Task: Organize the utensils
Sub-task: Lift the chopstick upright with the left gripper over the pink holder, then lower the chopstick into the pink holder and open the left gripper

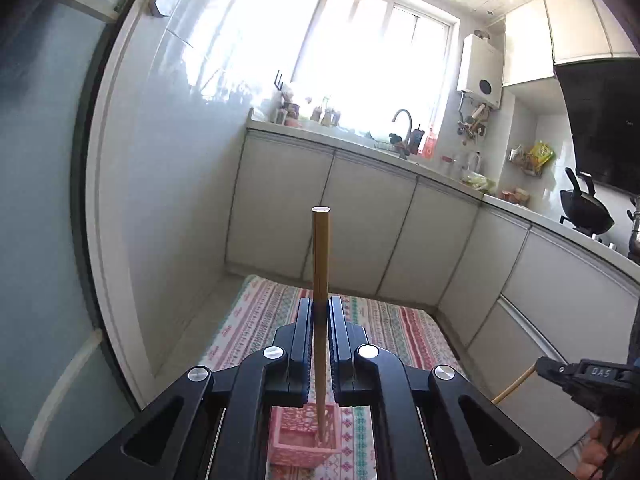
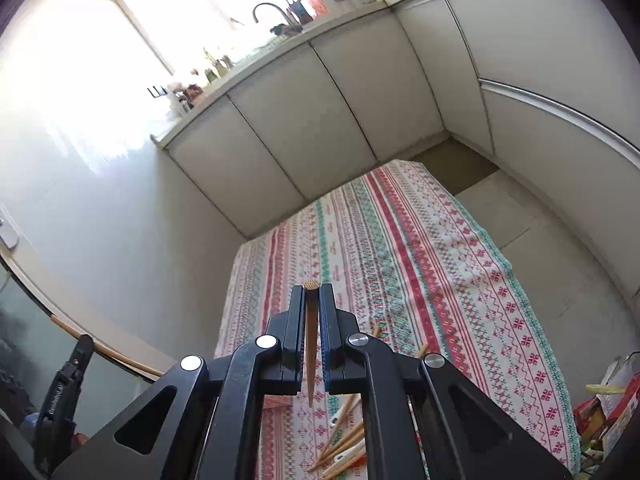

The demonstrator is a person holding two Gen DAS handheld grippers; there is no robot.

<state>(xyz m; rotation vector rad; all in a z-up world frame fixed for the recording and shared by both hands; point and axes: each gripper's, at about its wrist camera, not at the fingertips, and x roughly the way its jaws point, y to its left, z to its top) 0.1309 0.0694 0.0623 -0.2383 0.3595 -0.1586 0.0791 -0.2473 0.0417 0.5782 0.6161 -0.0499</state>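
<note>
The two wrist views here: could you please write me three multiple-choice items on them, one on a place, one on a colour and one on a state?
1. Where do the loose chopsticks lie?
A. on the striped tablecloth
B. on the counter
C. in the sink

2. What colour is the basket under the left gripper?
A. blue
B. pink
C. black

3. How is the right gripper?
A. open and empty
B. shut on a spoon
C. shut on a chopstick

Answers: 1 A, they lie scattered on the cloth below the right gripper; 2 B, its lattice walls are pink; 3 C, a wooden stick sits clamped between the pads.
</note>
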